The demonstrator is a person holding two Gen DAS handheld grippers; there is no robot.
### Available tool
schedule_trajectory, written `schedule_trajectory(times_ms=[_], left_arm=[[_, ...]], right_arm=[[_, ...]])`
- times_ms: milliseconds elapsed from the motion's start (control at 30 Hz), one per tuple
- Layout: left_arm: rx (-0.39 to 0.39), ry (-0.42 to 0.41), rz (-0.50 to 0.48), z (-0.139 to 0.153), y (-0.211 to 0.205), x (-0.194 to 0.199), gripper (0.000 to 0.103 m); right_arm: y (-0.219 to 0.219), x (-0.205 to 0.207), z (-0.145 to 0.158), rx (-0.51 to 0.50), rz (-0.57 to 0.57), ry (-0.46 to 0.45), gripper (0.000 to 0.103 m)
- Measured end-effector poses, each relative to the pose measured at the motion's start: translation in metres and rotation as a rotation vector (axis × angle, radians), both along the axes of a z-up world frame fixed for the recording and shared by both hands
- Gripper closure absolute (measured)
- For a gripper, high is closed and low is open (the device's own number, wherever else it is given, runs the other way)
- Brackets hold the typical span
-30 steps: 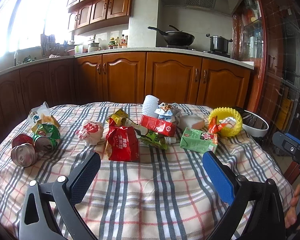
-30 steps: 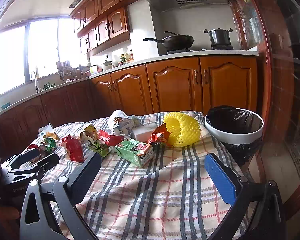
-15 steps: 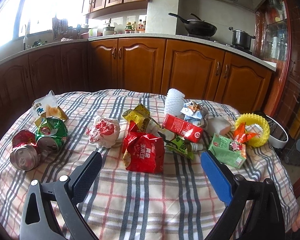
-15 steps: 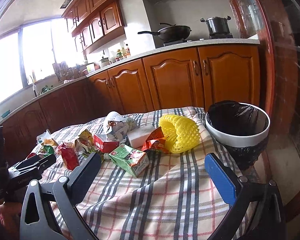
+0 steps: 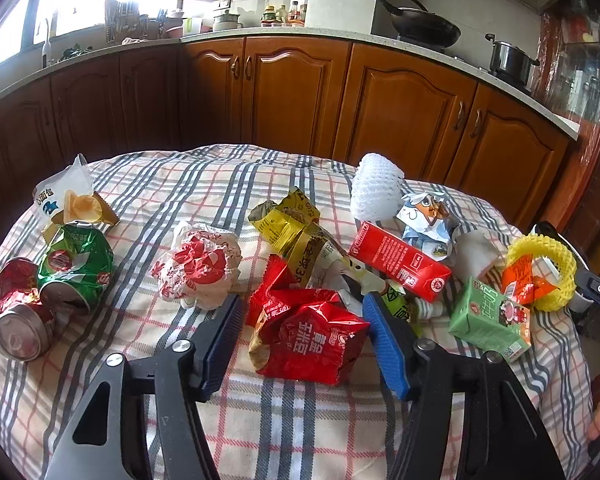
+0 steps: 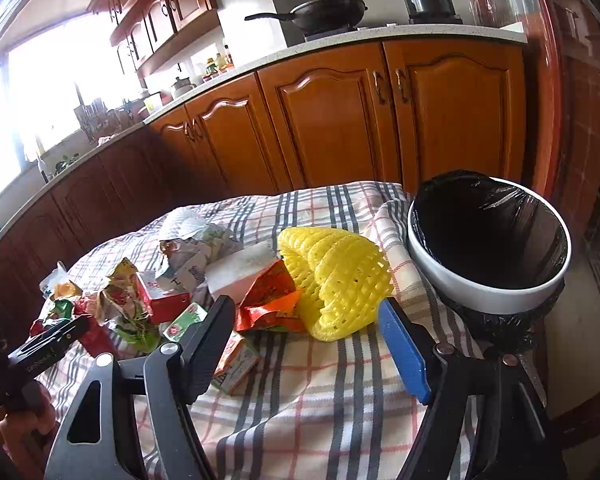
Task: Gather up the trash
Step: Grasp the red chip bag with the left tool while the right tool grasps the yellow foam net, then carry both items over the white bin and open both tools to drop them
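Observation:
Trash lies scattered on a table with a plaid cloth [image 5: 284, 432]. My left gripper [image 5: 304, 320] is open, its fingers on either side of a crumpled red snack bag [image 5: 312, 340]. My right gripper [image 6: 306, 320] is open, its fingers flanking a yellow foam fruit net [image 6: 336, 276] and an orange wrapper [image 6: 268, 304]. A white bin with a black liner [image 6: 488, 240] stands just right of the table edge. A green juice carton [image 5: 488, 320] and a red carton [image 5: 400, 260] lie between the two grippers.
Crushed cans [image 5: 20, 316], a green can [image 5: 76, 264], a white-red wrapper [image 5: 196, 268], a yellow wrapper [image 5: 292, 224] and a white foam net [image 5: 376, 192] lie on the cloth. Wooden cabinets [image 5: 292, 92] run behind the table. The left gripper also shows in the right wrist view [image 6: 40, 352].
Both grippers have moved forward and down. The left one has closed in around the red snack bag, and the right one around the yellow net.

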State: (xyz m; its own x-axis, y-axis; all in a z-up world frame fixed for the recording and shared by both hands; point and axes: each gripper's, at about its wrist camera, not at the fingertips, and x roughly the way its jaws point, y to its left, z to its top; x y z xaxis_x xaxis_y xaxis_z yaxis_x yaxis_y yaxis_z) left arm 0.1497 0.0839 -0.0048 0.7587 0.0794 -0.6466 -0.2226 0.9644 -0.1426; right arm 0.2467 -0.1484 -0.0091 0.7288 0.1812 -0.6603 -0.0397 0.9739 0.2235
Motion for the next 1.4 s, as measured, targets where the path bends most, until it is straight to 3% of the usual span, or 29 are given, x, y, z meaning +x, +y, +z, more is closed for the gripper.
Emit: schedule_trajectory(times_ms=[100, 167, 233, 300, 433, 633, 933, 1400], left_arm=[[-0.01, 0.001, -0.015, -0.003, 0.003, 0.005, 0.055], [-0.011, -0.004, -0.027, -0.003, 0.003, 0.005, 0.061], [-0.014, -0.008, -0.032, -0.004, 0.005, 0.003, 0.068], [-0.019, -0.014, -0.035, -0.003, 0.007, -0.001, 0.078], [-0.052, -0.036, -0.053, 0.002, 0.011, -0.013, 0.08], [-0.04, -0.115, -0.095, 0.027, 0.003, -0.033, 0.081], [-0.025, -0.17, -0.222, 0.047, -0.032, -0.029, 0.081], [-0.026, -0.172, -0.442, 0.057, -0.095, 0.029, 0.08]], right_arm=[[-0.005, 0.016, -0.008, -0.013, -0.018, 0.033, 0.044], [-0.009, 0.024, -0.015, -0.015, -0.028, 0.06, 0.061], [-0.012, 0.027, -0.019, -0.005, -0.034, 0.066, 0.09], [-0.014, 0.023, -0.015, -0.007, -0.047, 0.034, 0.091], [-0.017, 0.011, 0.003, -0.005, -0.071, -0.049, 0.092], [-0.027, 0.0, 0.027, 0.026, -0.099, -0.134, 0.092], [-0.032, -0.009, 0.037, 0.044, -0.089, -0.142, 0.092], [-0.078, -0.027, 0.04, 0.046, -0.17, -0.141, 0.092]])
